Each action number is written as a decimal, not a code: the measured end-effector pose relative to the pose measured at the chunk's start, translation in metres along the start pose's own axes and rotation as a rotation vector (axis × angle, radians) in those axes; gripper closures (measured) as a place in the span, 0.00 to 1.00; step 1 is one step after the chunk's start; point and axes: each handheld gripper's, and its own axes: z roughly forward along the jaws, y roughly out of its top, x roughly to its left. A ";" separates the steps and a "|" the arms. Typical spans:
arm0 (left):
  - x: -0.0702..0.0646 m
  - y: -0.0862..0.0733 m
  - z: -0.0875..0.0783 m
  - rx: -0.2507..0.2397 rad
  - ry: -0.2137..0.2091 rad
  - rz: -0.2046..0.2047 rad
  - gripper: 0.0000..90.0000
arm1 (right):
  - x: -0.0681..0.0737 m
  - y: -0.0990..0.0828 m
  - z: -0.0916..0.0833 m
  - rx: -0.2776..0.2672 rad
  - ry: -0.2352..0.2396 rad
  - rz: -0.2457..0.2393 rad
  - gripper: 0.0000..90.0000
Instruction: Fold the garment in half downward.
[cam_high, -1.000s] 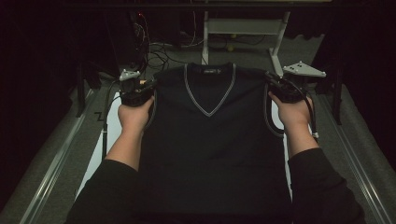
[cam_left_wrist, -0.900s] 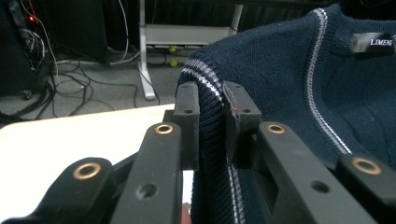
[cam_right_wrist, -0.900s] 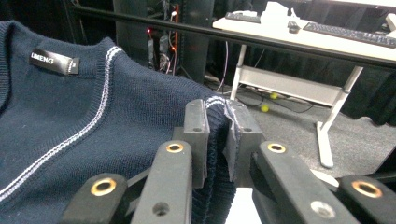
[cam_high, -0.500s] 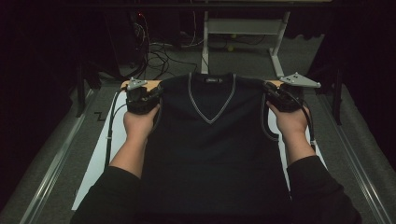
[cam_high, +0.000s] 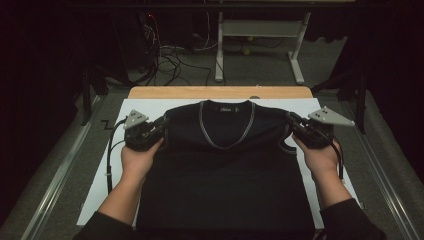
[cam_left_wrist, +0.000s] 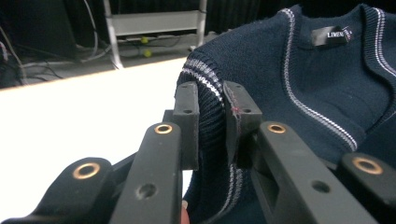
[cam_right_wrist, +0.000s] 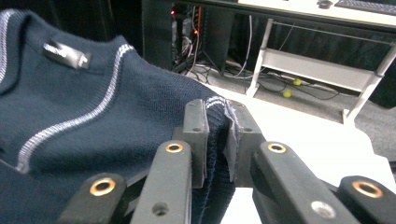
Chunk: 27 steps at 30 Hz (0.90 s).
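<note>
Both hands now farther out and lower than before, vest (cam_high: 225, 165) carried along, spread flat on worktop (cam_high: 150, 107). Left gripper (cam_left_wrist: 212, 123) clamps one shoulder edge, right gripper (cam_right_wrist: 215, 140) the other. Knit soft, light, floppy; ribbed shoulder edges give best hold.

I count one vest (cam_high: 225, 165), laid flat on one white mat (cam_high: 105, 165) over one wooden table (cam_high: 220, 92). I hold two grippers: my left gripper (cam_high: 150, 131) at nine o'clock of the vest, my right gripper (cam_high: 300, 127) at three o'clock, each clamped on a shoulder edge. Each carries one grey plate. The vest has one label (cam_left_wrist: 332, 35) at twelve o'clock. Beyond the table, two yellow balls (cam_right_wrist: 292, 87) lie on the floor near one white frame (cam_high: 260, 30).
</note>
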 end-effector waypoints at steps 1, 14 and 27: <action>-0.001 -0.007 -0.005 -0.003 -0.012 -0.014 0.82 | 0.005 -0.006 -0.006 0.001 0.004 -0.017 0.89; -0.023 -0.070 -0.040 0.076 -0.108 0.002 0.82 | 0.036 -0.076 -0.058 0.039 0.087 -0.004 0.89; -0.053 -0.099 -0.087 0.095 -0.130 0.048 0.82 | 0.052 -0.106 -0.106 0.037 0.131 0.012 0.89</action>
